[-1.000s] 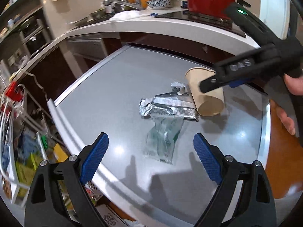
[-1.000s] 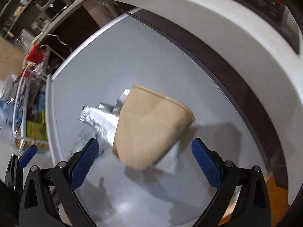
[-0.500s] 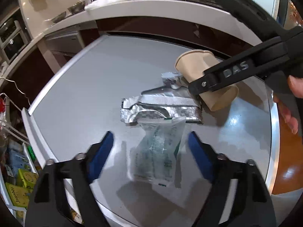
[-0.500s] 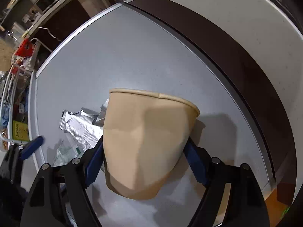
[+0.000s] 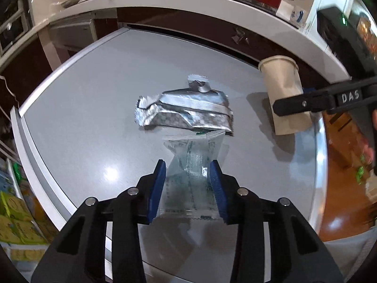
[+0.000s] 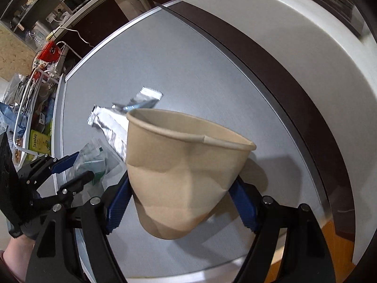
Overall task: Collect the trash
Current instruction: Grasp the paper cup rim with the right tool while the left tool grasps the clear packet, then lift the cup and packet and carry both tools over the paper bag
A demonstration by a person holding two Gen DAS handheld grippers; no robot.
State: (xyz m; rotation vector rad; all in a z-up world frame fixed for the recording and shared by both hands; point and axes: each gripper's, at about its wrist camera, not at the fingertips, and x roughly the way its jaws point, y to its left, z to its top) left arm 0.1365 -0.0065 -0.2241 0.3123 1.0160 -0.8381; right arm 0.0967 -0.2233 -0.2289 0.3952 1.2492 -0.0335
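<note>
Left tool (image 5: 188, 184) clamped on clear plastic wrapper (image 5: 192, 165), low over grey desk (image 5: 94, 108). Silver foil wrapper (image 5: 186, 113) lies just ahead of it. Right tool (image 6: 181, 204) squeezing dented paper cup (image 6: 186, 176), rim pointing away, off to the right.

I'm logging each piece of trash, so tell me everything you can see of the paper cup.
The paper cup is plain tan with a rolled rim, and nothing shows inside it. It looks like thin card, and its wall is dented and creased where the right gripper is shut on it, a blue pad on each side near the base. It is tilted, with the mouth pointing away from the gripper. It is above the grey table, beside the foil wrapper. The pads alone are seen touching it.
</note>
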